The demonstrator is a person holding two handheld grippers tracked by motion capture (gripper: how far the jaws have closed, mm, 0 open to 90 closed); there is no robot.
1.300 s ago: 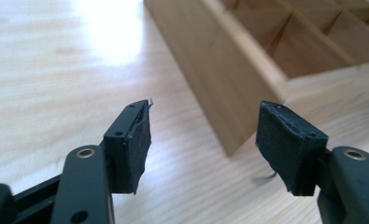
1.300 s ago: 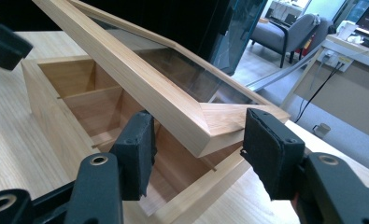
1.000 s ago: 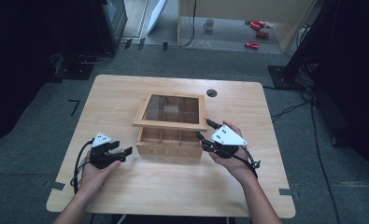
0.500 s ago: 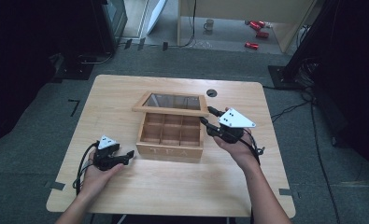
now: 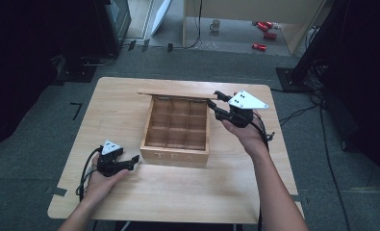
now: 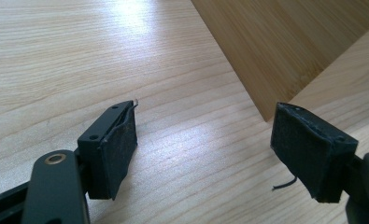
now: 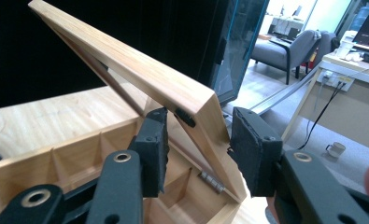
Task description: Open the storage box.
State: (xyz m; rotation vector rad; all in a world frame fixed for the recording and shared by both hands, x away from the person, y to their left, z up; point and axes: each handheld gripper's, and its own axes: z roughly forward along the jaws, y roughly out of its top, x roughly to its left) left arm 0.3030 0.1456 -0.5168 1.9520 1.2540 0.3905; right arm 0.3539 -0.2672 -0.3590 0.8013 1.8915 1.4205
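Observation:
A wooden tea box (image 5: 175,154) with several empty compartments stands mid-table, and its lid (image 5: 178,95) is tipped up toward the far side. My right gripper (image 5: 214,100) is at the lid's right corner. In the right gripper view the lid's side frame (image 7: 140,74) runs between the spread jaws of that gripper (image 7: 198,154), with gaps to both pads, so it is open. My left gripper (image 5: 134,161) rests low on the table by the box's front left corner. It (image 6: 203,149) is open and holds nothing, and the box wall (image 6: 275,42) lies just ahead of it.
The light wooden table (image 5: 125,106) has bare room left, right and in front of the box. On the floor beyond it are a mug (image 5: 216,24), red objects (image 5: 262,33), cables and dark equipment stands. An office chair (image 7: 285,51) stands far off.
The lid has swung from nearly flat to steeply raised. My right gripper rose and moved back with its edge. My left gripper slid a little toward the near left.

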